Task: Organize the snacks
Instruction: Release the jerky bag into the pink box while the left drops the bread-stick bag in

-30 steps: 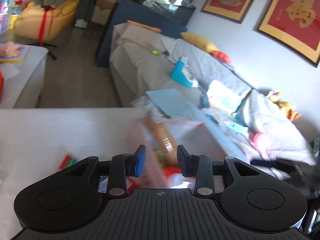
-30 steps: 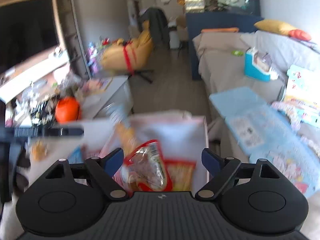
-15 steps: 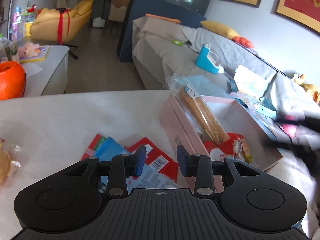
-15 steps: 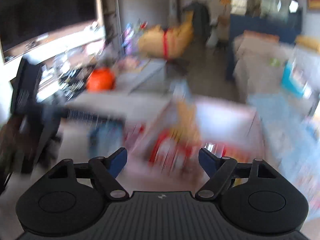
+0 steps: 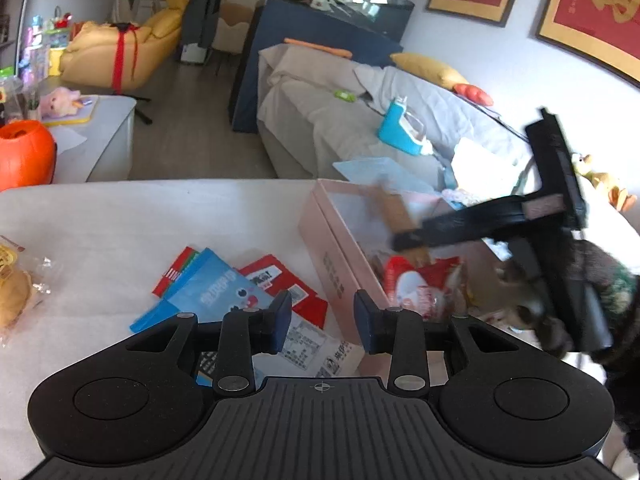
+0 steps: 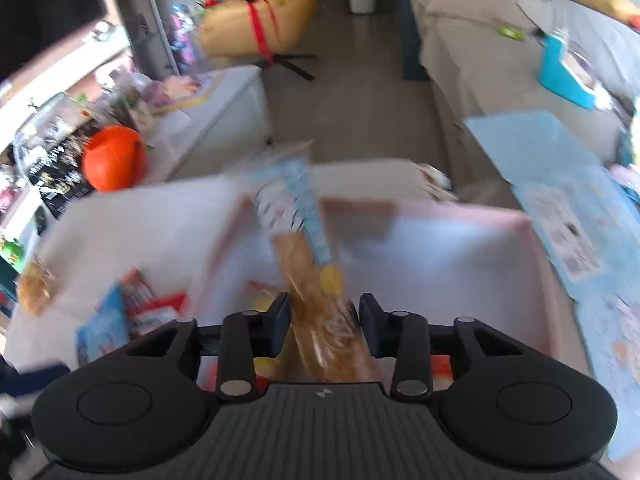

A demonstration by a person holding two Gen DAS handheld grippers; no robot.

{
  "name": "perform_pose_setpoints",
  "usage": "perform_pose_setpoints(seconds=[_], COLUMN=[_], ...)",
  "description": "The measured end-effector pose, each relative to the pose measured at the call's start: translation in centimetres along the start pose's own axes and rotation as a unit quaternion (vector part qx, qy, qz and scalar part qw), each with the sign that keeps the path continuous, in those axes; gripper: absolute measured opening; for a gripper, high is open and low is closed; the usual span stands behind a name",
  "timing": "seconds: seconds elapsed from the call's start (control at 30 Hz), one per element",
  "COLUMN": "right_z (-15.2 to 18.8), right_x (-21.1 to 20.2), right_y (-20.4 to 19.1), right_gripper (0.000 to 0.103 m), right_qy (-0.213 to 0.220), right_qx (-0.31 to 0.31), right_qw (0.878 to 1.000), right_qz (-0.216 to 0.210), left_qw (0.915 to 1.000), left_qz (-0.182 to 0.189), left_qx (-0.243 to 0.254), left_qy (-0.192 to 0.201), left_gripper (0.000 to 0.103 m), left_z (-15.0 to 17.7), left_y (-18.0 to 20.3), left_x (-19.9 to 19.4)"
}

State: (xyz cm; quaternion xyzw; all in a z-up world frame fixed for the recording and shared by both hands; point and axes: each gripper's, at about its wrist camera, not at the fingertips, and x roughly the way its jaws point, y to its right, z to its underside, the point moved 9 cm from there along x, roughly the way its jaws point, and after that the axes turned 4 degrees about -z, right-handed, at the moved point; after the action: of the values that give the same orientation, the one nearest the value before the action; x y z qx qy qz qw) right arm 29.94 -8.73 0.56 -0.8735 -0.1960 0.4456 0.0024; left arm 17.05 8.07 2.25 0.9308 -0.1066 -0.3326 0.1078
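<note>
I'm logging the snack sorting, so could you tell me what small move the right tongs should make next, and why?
Probably finish closing, then lift gently. The right tongs are closing around the long bread packet, which stands tilted in the pink box between the pads. Blur hides whether the pads press it yet.

1. Pink box (image 5: 340, 258): one, on the tabletop (image 5: 160, 216), just right of the left tool (image 5: 322, 322).
2. Flat packets ahead-left of the left tool: three, one blue (image 5: 212, 296) and two red (image 5: 276, 280), overlapping.
3. Packets in the box: one long bread packet (image 6: 316, 304), one red bag (image 5: 420, 284).
4. Bread bun (image 5: 14, 292): one, far left.
5. Orange pumpkin bucket (image 5: 24, 156): one.
6. Tools: two.
</note>
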Motion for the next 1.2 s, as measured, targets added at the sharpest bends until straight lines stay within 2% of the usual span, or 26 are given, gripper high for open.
perform_pose_setpoints(seconds=[0.13, 0.3, 0.4, 0.47, 0.57, 0.67, 0.73, 0.8, 0.87, 0.97, 1.1, 1.17, 1.2], right_z=[1.6, 3.2, 3.2, 3.0, 2.7, 3.3, 4.3, 5.9, 7.9, 10.8, 12.0, 11.2, 11.0], right_x=[-1.2, -0.9, -0.7, -0.8, -2.3, -6.2, -9.2, -11.5, -12.5, -12.0, -8.6, -7.5, -6.9], right_y=[2.8, 0.7, -0.7, -1.1, -1.2, -1.8, -2.3, -2.9, -3.7, -4.6, -4.1, -3.7, -3.7], right_gripper=[0.033, 0.033, 0.033, 0.033, 0.041, 0.051, 0.061, 0.064, 0.064, 0.064, 0.064, 0.064, 0.064], right_qy=[-0.022, -0.050, -0.055, -0.055, -0.032, 0.018, 0.045, 0.063, 0.052, 0.022, 0.003, 0.008, 0.001], right_qx=[0.031, 0.001, -0.007, -0.023, -0.042, -0.062, -0.073, -0.081, -0.083, -0.087, -0.084, -0.066, -0.051], right_qw=[0.999, 0.998, 0.998, 0.998, 0.999, 0.998, 0.996, 0.994, 0.992, 0.989, 0.992, 0.993, 0.993], right_qz=[0.022, -0.026, -0.041, -0.033, -0.001, -0.003, -0.015, -0.035, -0.077, -0.120, -0.094, -0.093, -0.107], left_qw=[0.9997, 0.9991, 0.9984, 0.9973, 0.9954, 0.9950, 0.9947, 0.9953, 0.9967, 0.9979, 0.9966, 0.9948, 0.9938], left_qz=[-0.015, -0.022, -0.039, -0.061, -0.088, -0.095, -0.099, -0.094, -0.080, -0.060, -0.055, -0.060, -0.063], left_qx=[0.013, 0.028, 0.034, 0.035, 0.026, 0.014, 0.005, -0.002, 0.001, 0.022, 0.060, 0.079, 0.087], left_qy=[-0.011, -0.021, -0.023, -0.023, -0.026, -0.027, -0.027, -0.022, -0.012, -0.011, -0.014, -0.023, -0.029], left_gripper=[0.038, 0.038, 0.038, 0.038, 0.038, 0.038, 0.038, 0.038, 0.038, 0.038, 0.038, 0.037, 0.036], left_z=[0.5, 0.9, 0.9, 0.9, 1.1, 1.5, 1.7, 1.5, 1.0, 0.2, -0.4, -0.4, -0.1], left_y=[0.3, 1.0, 0.4, -0.6, -2.1, -3.2, -3.8, -3.8, -3.2, -1.6, 0.1, 0.4, 0.3], left_x=[0.8, 0.9, 0.6, 0.4, 0.3, 0.0, 0.0, 0.0, 0.1, 1.3, 3.7, 5.0, 5.5])
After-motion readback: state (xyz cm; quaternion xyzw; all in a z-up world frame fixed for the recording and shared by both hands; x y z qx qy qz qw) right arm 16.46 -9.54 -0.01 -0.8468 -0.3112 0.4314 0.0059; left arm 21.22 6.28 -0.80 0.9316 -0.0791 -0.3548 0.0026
